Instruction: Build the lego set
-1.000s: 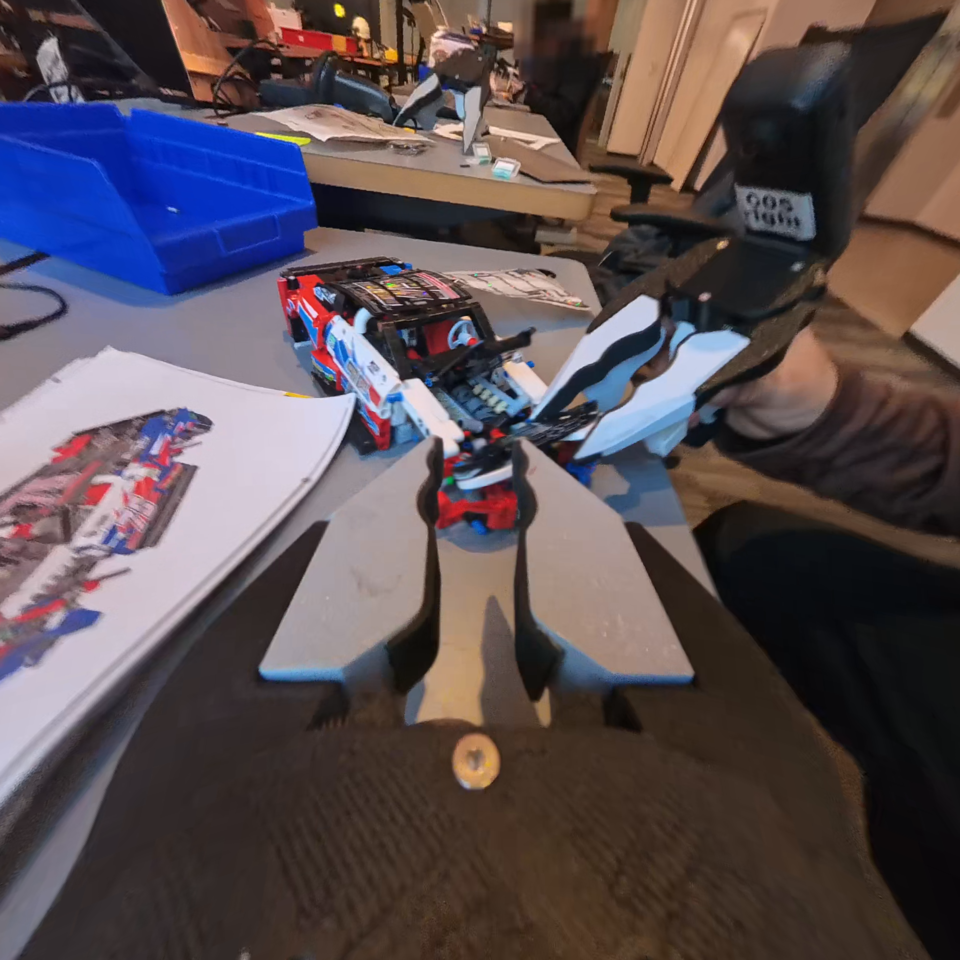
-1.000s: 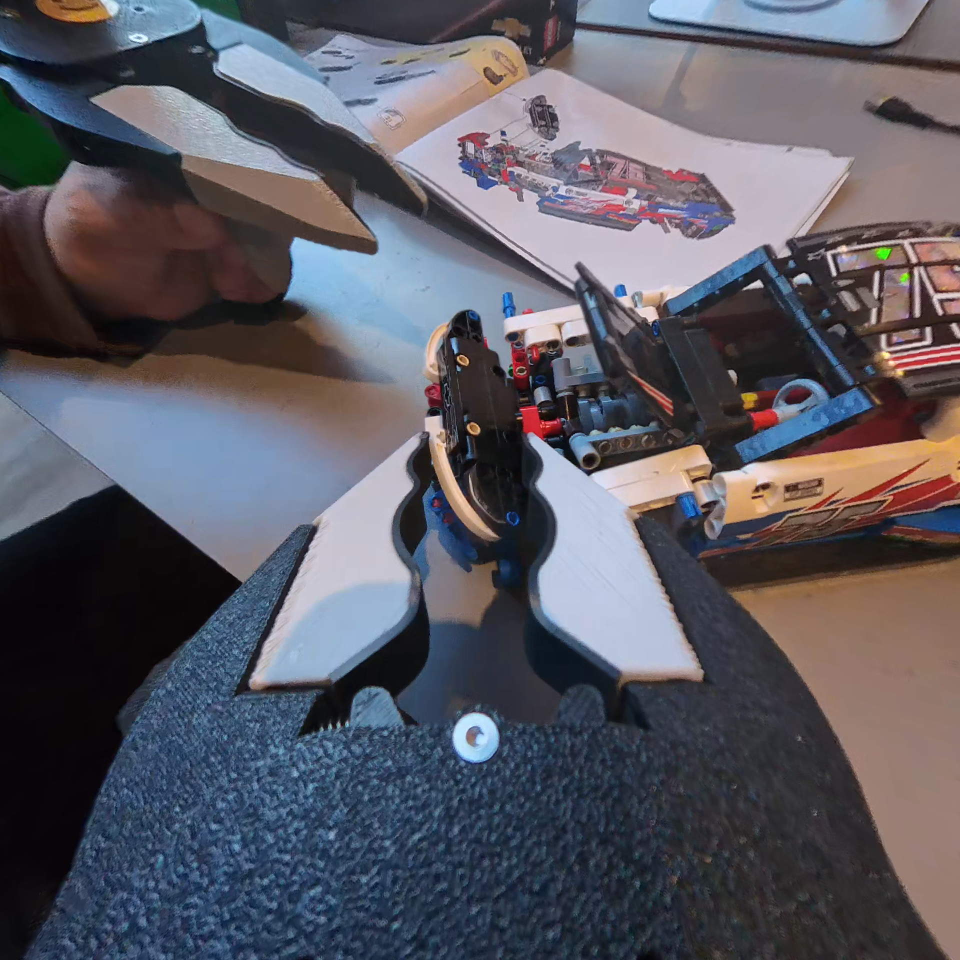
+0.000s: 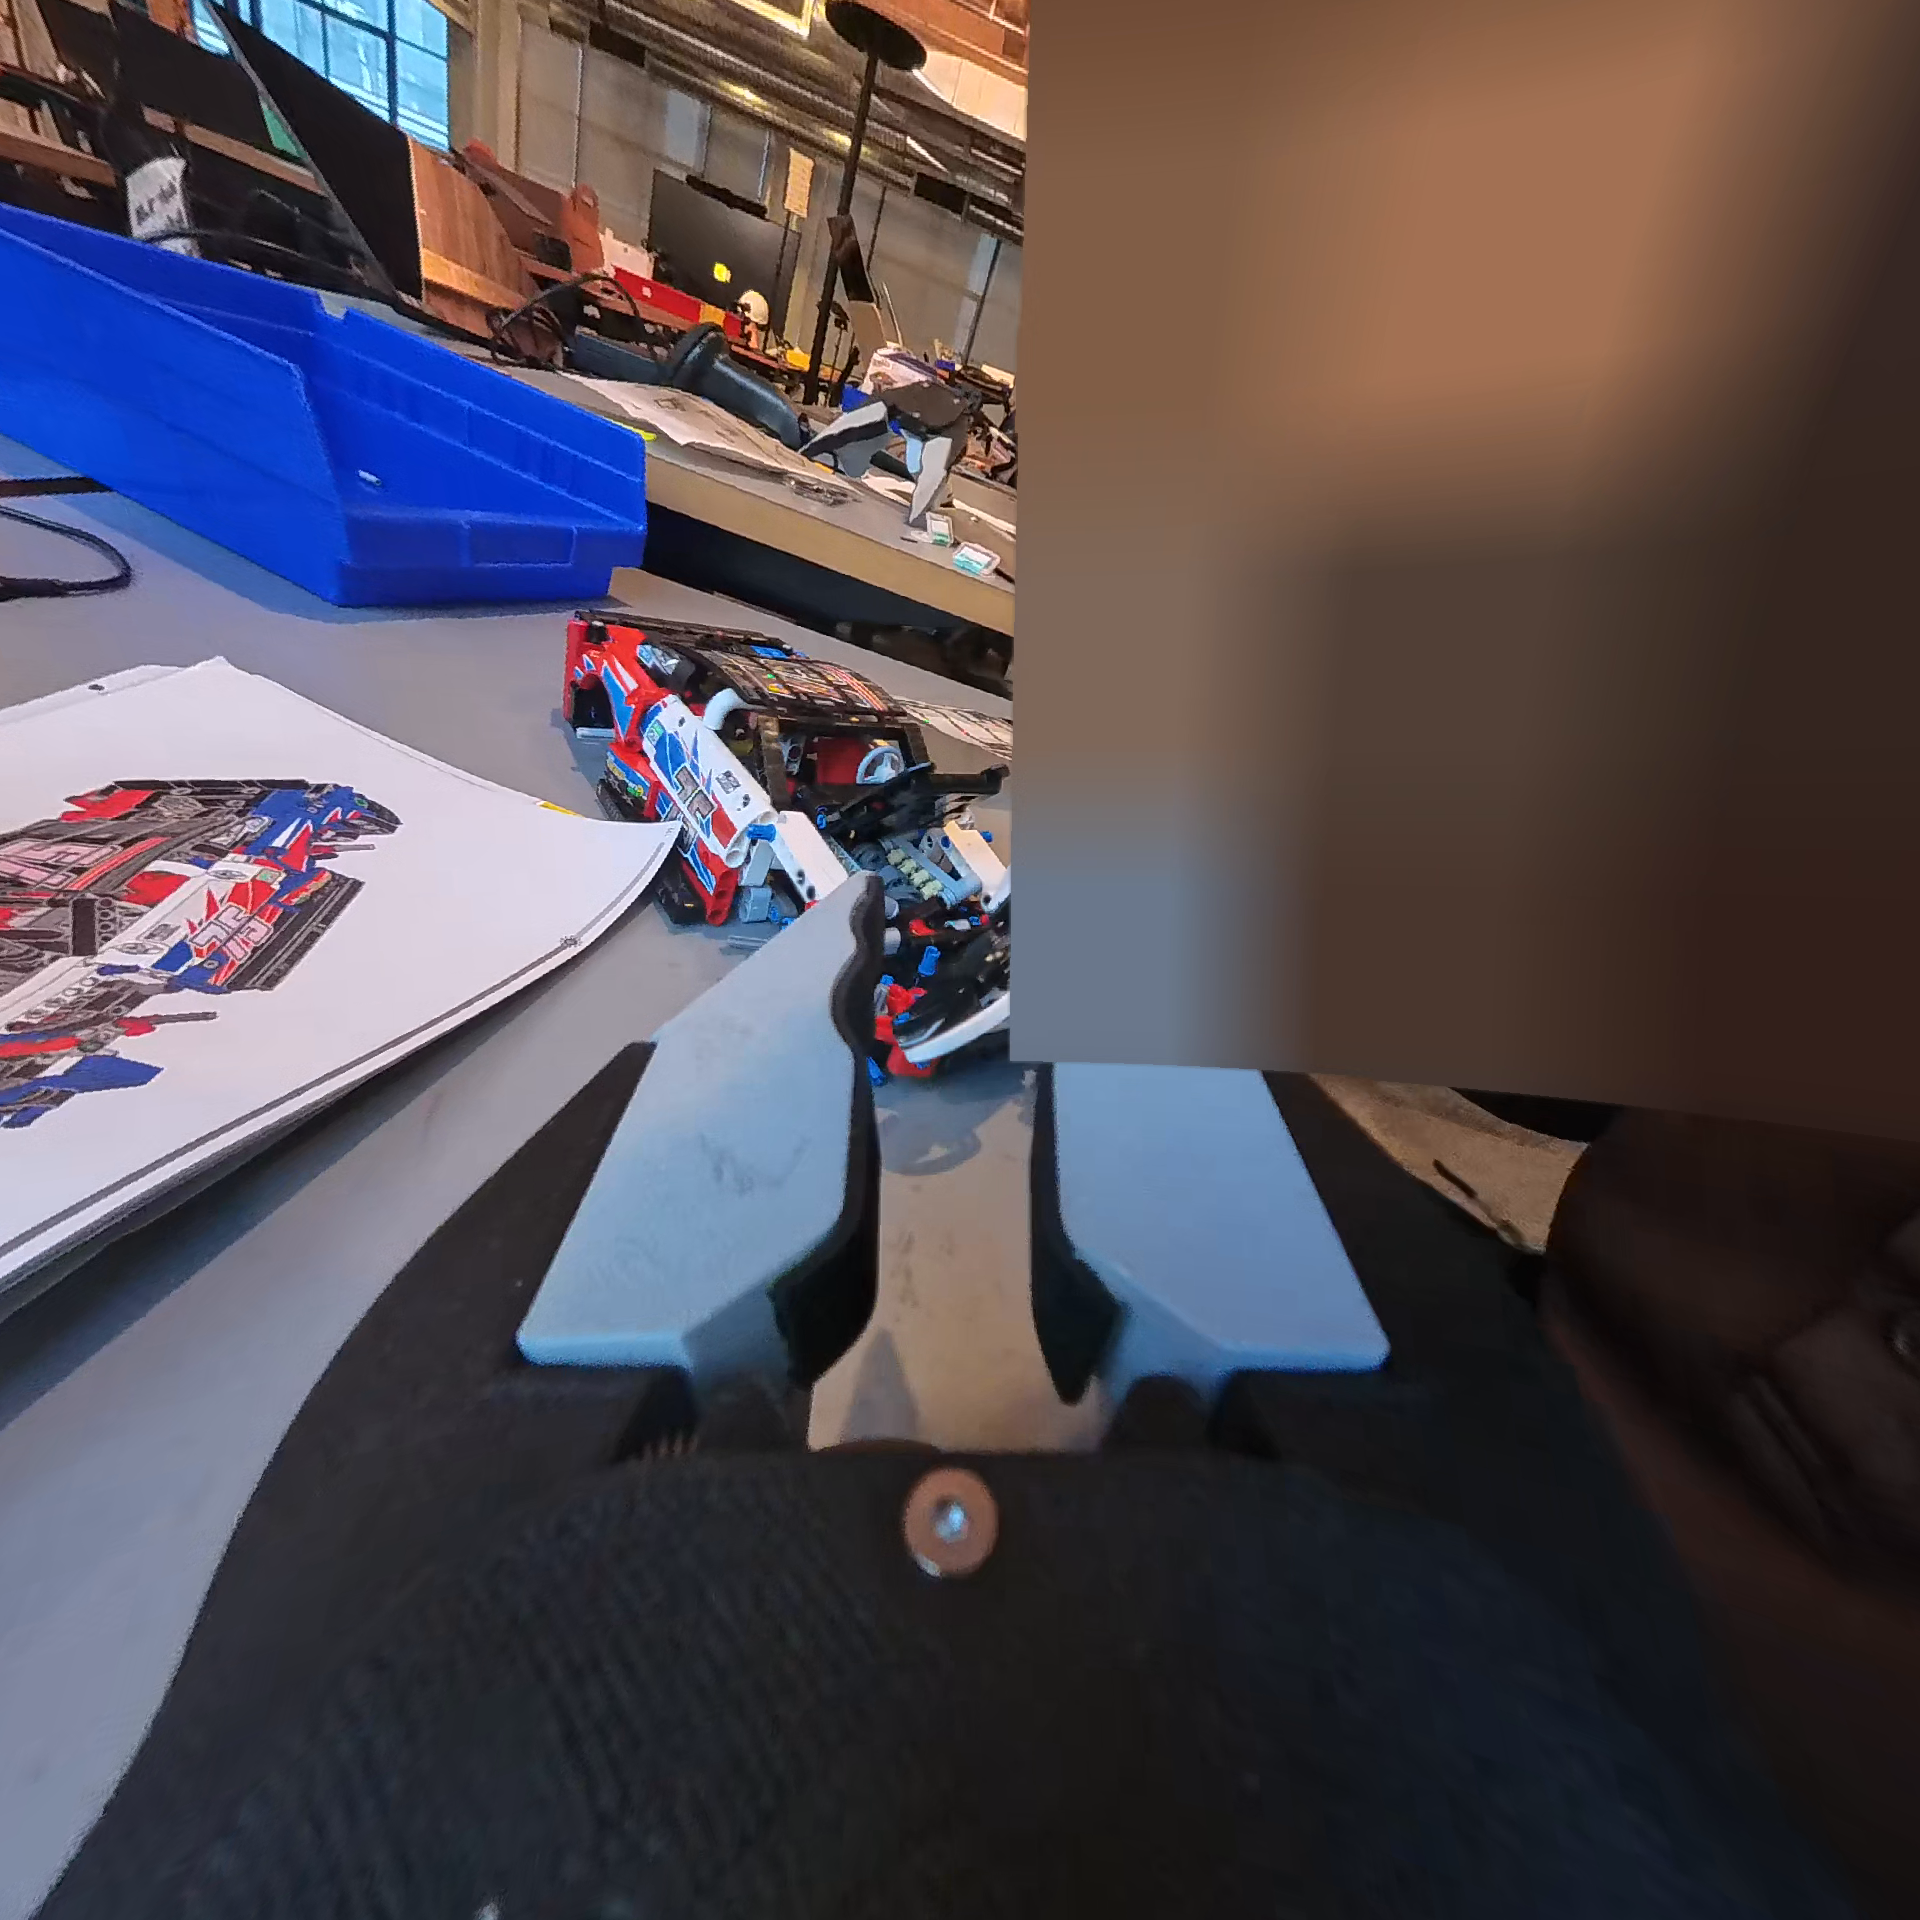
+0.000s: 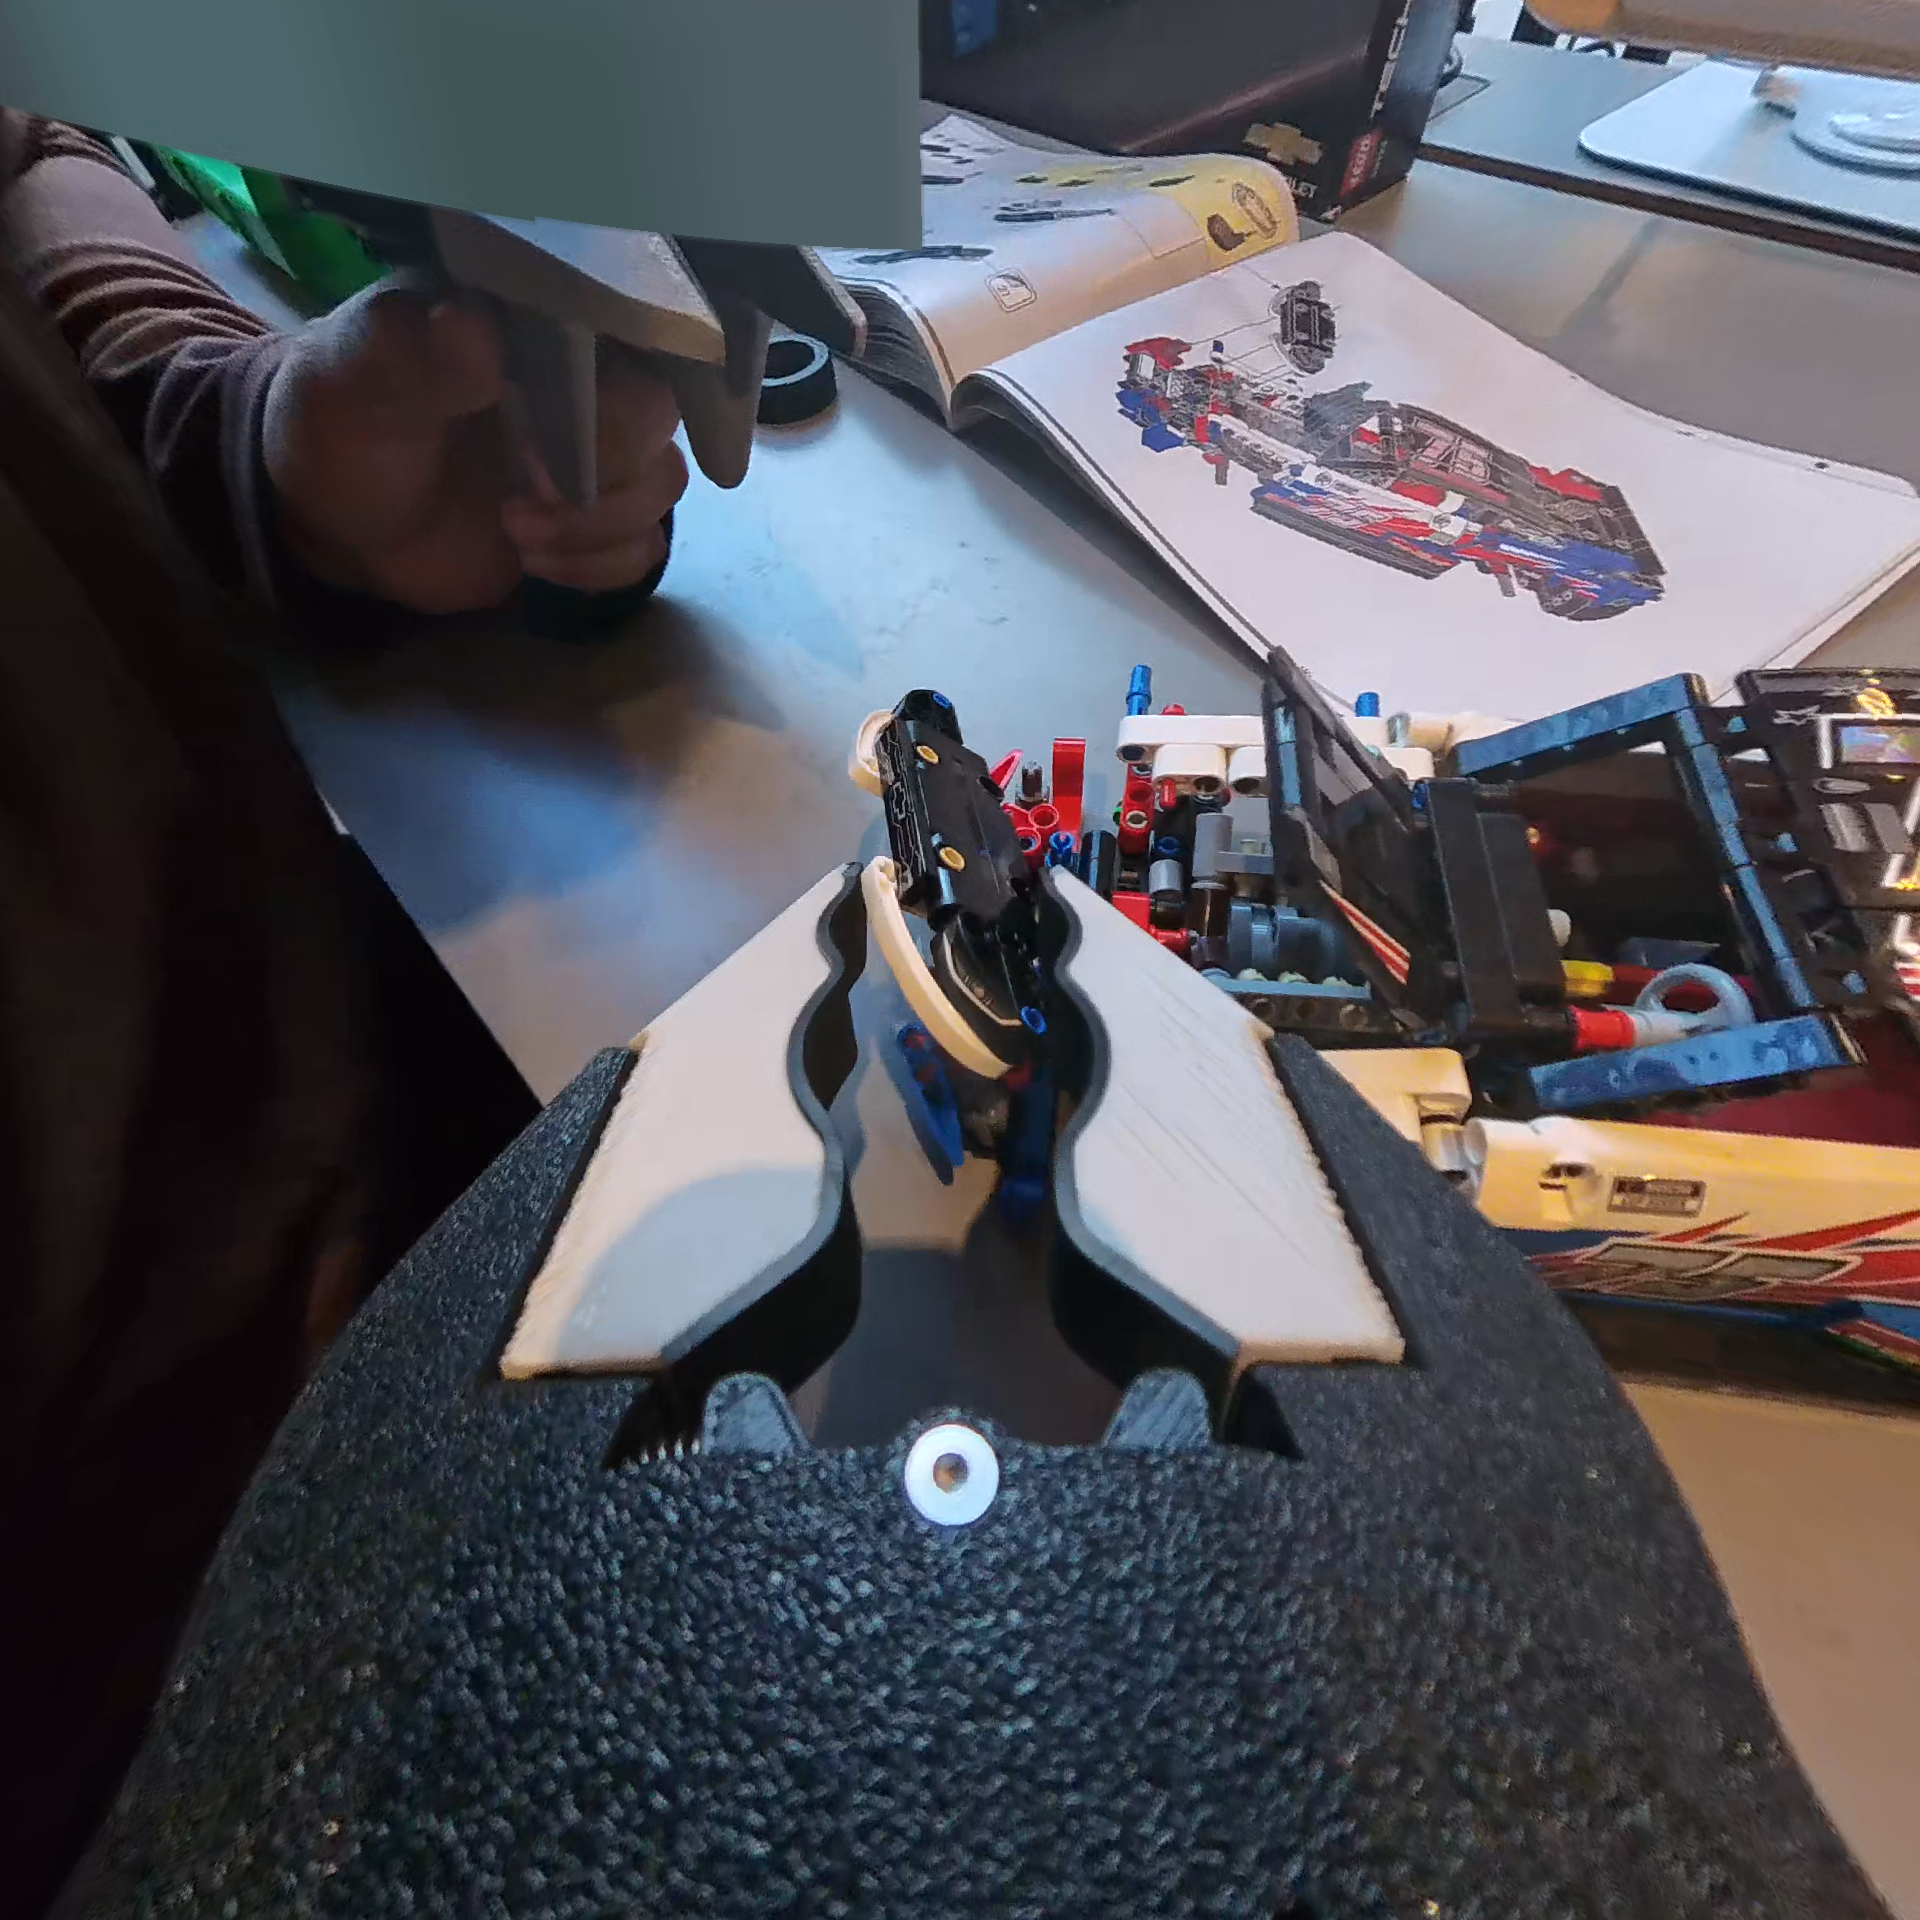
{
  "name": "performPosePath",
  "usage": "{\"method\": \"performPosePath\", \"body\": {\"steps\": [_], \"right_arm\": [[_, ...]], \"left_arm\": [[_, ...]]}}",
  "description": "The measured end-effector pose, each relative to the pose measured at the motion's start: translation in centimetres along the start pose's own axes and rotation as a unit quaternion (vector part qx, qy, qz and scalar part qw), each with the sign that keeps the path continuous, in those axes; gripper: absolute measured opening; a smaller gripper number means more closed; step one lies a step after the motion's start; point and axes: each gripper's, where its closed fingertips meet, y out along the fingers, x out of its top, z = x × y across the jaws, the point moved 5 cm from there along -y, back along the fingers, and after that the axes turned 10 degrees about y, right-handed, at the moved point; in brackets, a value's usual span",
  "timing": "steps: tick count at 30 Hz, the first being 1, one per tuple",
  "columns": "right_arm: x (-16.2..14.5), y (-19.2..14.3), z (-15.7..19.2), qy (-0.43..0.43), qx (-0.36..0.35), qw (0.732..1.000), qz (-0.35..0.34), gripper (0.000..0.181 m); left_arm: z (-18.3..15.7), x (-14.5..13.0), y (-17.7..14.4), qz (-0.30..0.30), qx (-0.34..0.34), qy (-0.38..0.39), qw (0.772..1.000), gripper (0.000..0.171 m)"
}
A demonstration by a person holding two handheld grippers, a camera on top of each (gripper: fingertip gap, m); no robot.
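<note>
A blur patch is covering the left wrist view's right half, hiding the left gripper (image 3: 951,997) tips, so its spread stays unclear, while the right wrist view is showing the right gripper (image 4: 951,914) clamping the lego car's (image 4: 1558,935) black-and-white front section (image 4: 951,862) on the grey table (image 4: 831,582).

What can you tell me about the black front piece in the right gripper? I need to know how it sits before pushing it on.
The black front piece is a long plastic lego sub-assembly with tan and blue pins and a curved white arch along one side. It stands tilted, its top leaning away to the left, at the open nose of the lego car. The right gripper is shut on its lower part, one finger on either side.
</note>
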Motion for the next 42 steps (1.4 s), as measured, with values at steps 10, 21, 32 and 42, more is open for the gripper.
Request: {"method": "performPosePath", "body": {"steps": [10,21,32,42], "right_arm": [[0.8,-1.7,-0.6,0.068,-0.012,0.995,-0.073,0.032],[1.7,-2.5,-0.4,0.066,-0.042,0.992,-0.096,0.032],[1.9,-3.3,-0.2,0.056,-0.018,0.992,-0.112,0.032],[1.9,-3.1,-0.6,0.059,0.005,0.991,-0.116,0.031]], "left_arm": [[0.0,-0.1,0.1,0.004,-0.014,-0.016,1.0,0.024],[-0.3,-0.2,0.3,0.012,-0.026,-0.011,1.0,0.022],[0.1,-0.1,0.0,-0.002,-0.029,-0.034,0.999,0.022],[0.3,0.0,-0.2,-0.012,-0.035,-0.046,0.998,0.022]]}}
